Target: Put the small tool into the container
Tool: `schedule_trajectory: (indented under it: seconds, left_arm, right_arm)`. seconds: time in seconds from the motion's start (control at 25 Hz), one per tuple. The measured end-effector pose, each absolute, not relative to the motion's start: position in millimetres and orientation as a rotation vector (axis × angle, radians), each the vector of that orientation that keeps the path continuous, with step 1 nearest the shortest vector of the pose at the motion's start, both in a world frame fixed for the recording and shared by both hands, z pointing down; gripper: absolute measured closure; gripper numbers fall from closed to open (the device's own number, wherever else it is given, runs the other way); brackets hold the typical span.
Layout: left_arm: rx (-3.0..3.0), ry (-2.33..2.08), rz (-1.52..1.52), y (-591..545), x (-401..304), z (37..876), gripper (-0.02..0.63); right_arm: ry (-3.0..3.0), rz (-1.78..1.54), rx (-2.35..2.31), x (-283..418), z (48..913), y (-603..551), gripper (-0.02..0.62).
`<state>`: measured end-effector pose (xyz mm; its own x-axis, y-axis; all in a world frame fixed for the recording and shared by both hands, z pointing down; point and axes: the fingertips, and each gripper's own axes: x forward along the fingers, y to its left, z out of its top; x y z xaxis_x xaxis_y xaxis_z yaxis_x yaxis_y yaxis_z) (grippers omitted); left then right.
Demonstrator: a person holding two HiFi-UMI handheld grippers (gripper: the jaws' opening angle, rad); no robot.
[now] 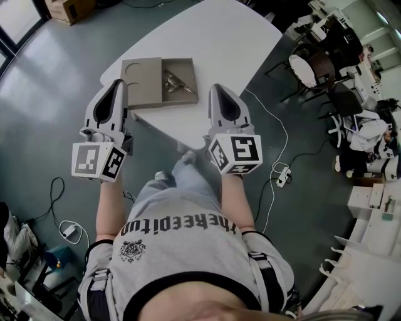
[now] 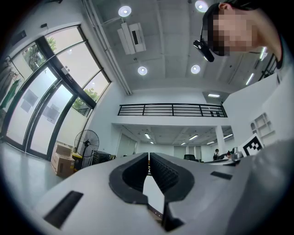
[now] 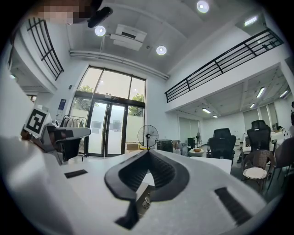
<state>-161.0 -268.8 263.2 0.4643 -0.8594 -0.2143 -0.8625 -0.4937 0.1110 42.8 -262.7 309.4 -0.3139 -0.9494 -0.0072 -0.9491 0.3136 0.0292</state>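
Observation:
A grey-brown cardboard container point(image 1: 186, 68) lies open on the white table point(image 1: 225, 37), its lid point(image 1: 141, 83) flat beside it on the left. A small metal tool point(image 1: 175, 83) rests inside the container. My left gripper point(image 1: 117, 83) hovers at the lid's left edge and is shut with nothing in it; in the left gripper view its jaws point(image 2: 148, 155) meet at the tips. My right gripper point(image 1: 217, 86) hangs just right of the container, near the table's front edge, also shut and empty point(image 3: 148, 151). Both grippers point roughly level, above the table.
The table's near edge point(image 1: 169, 135) runs just in front of my legs. A white cable and power strip point(image 1: 280, 172) lie on the floor to the right. Office chairs point(image 1: 313, 66) stand at the far right, and a cardboard box point(image 1: 69, 9) at the far left.

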Motion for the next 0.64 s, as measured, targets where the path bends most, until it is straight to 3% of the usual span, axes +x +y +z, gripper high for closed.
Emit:
schedule_trajectory:
  seconds: [0.64]
  left_arm:
    - [-2.65, 1.588, 0.404, -275.9, -173.0, 260.1, 0.594]
  right_arm:
    - [-2.561, -0.073, 1.84, 34.7, 301.4, -271.5, 0.6]
